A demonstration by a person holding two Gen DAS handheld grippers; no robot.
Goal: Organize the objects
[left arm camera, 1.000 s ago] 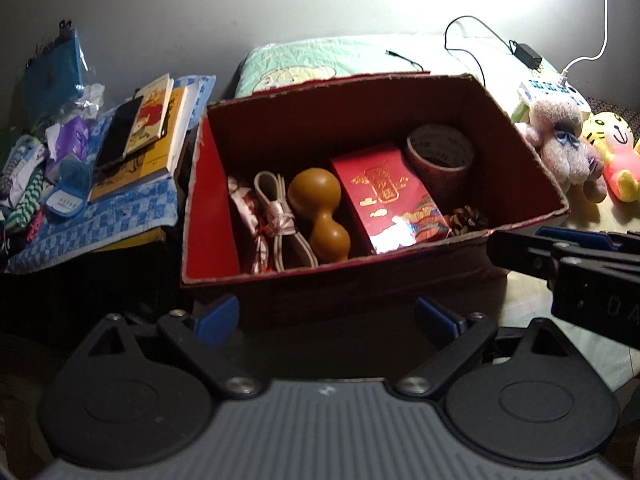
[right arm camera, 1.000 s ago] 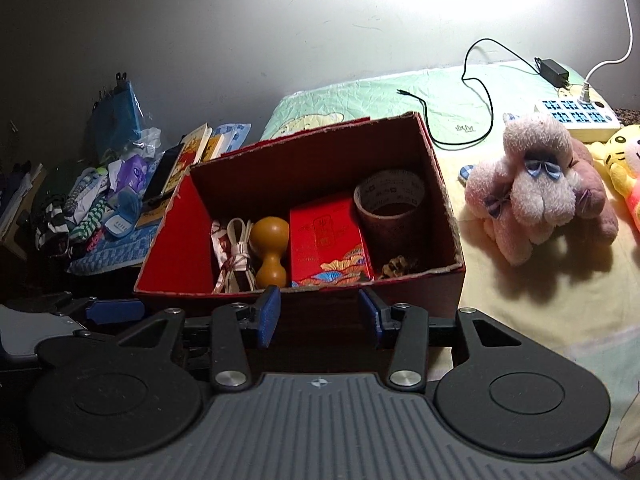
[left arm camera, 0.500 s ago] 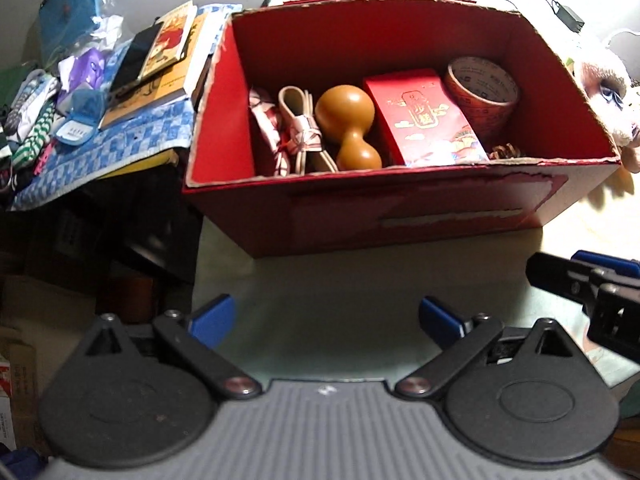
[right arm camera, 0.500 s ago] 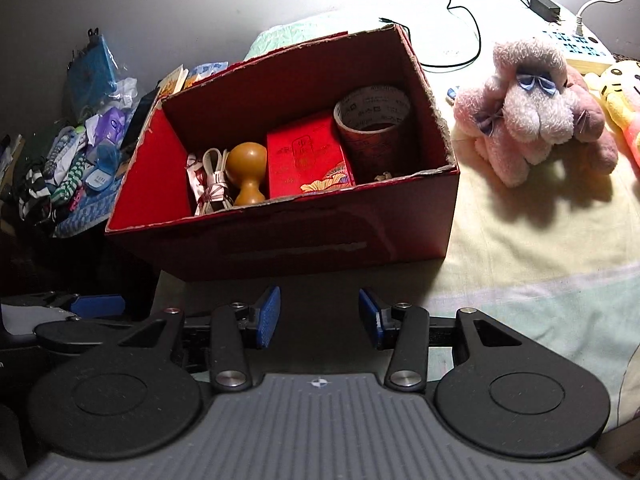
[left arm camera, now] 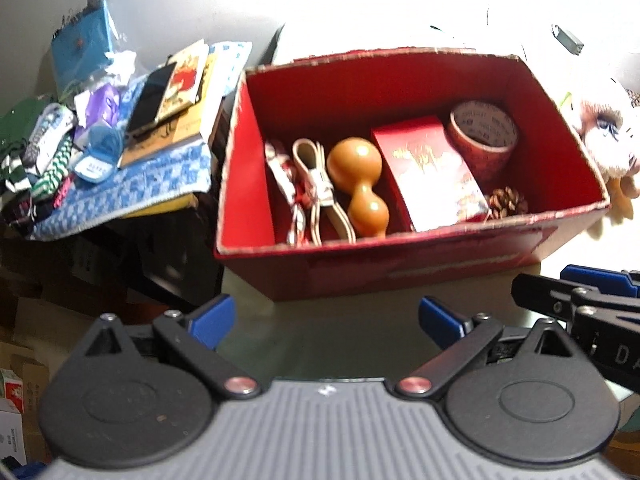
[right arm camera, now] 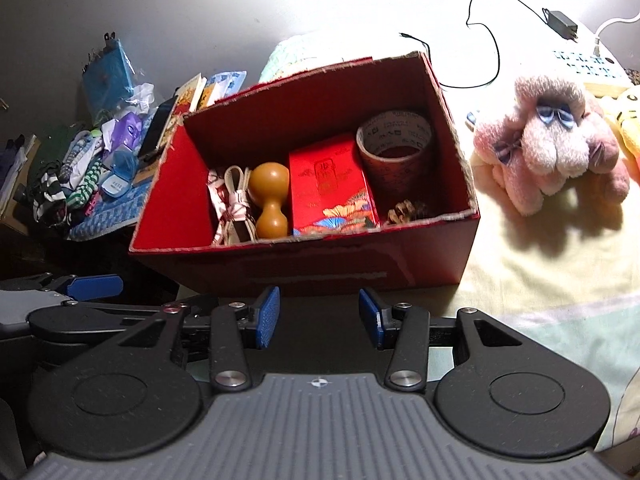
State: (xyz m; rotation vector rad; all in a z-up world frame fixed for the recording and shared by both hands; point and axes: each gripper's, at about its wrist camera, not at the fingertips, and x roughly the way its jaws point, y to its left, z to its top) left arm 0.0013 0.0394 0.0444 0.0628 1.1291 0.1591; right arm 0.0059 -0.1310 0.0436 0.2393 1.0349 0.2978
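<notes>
Grippers come first in both views: the left gripper (left arm camera: 324, 320) has its blue-tipped jaws spread wide with nothing between them, and the right gripper (right arm camera: 319, 316) holds its jaws narrower but still apart, also with nothing in them. Both hang just short of the near wall of a red cardboard box (right arm camera: 320, 268), which sits on a pale bedsheet (right arm camera: 552, 280). Inside the box, from left to right in the right wrist view, lie a patterned ribbon bundle (right arm camera: 219, 204), a coiled beige strap (right arm camera: 239, 204), a tan wooden gourd (right arm camera: 270, 200), a red gift packet (right arm camera: 330, 184) leaning against the near wall, and a pine cone (right arm camera: 406, 210) in the near right corner. Behind the pine cone stands a roll of printed tape (right arm camera: 394, 140). To the right of the box, a pink plush dog (right arm camera: 552, 152) rests on the sheet. To the left, a blue checked cloth (left arm camera: 132, 188) carries books (left arm camera: 184, 80), a dark phone (left arm camera: 152, 96) and small clutter. Farther back a black cable (right arm camera: 488, 40) runs to an adapter (right arm camera: 560, 24) near a white power strip (right arm camera: 584, 64).
</notes>
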